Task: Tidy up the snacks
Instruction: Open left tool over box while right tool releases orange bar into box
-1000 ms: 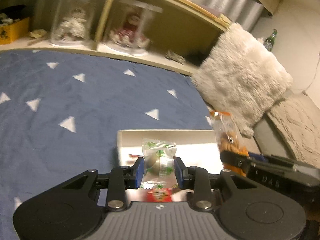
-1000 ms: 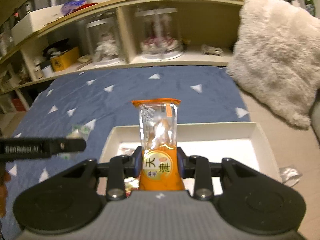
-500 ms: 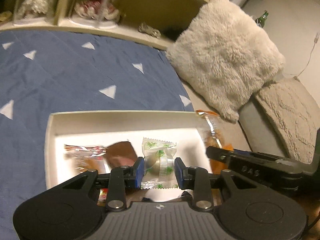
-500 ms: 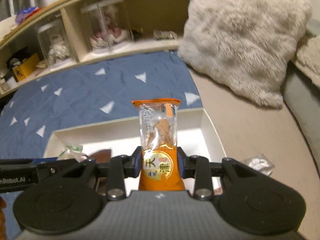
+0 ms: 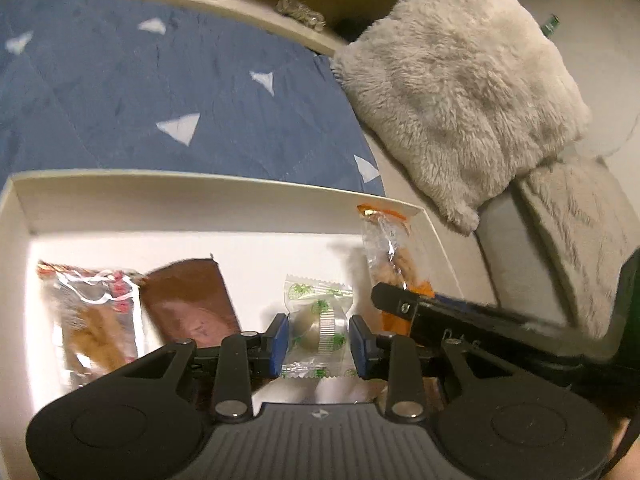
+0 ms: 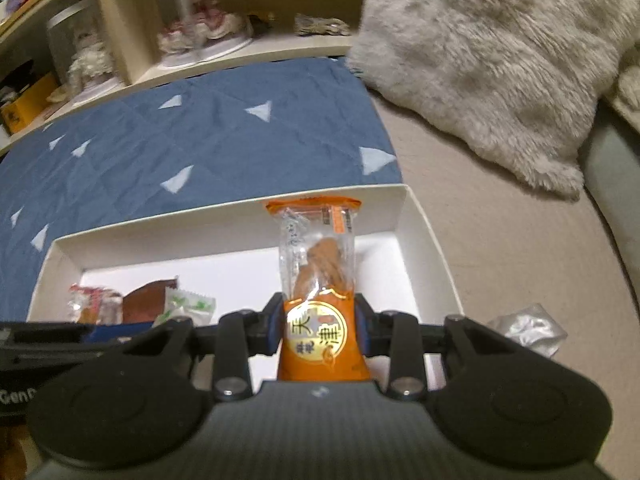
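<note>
Two packets in hand, one per gripper, both held over the white box (image 6: 416, 216).

Left gripper (image 5: 319, 338): jaws closed to a narrow gap on the candy (image 5: 318, 320), a small pillow-shaped sweet in clear crinkly film printed with green sprigs, a round greenish lump inside. Judged very light; the film looks slick, so the grip across the lump is the sound one, not the crimped ends.

Right gripper (image 6: 318, 326): jaws closed on the orange packet (image 6: 318, 276), gripped at its lower printed part, the clear upper half standing upright and showing brown fried pieces. Judged light and brittle inside; a hard squeeze could crush them.

Box: stiff card, shallow, straight walls, matte white floor. Already lying in its left part: a red-trimmed clear packet (image 5: 96, 312) and a brown sachet (image 5: 188, 304), side by side.

Surroundings: blue quilt (image 6: 160, 148) with white triangles, soft; shaggy cream cushion (image 6: 496, 52); crumpled silvery wrapper (image 6: 528, 328) outside the box.
</note>
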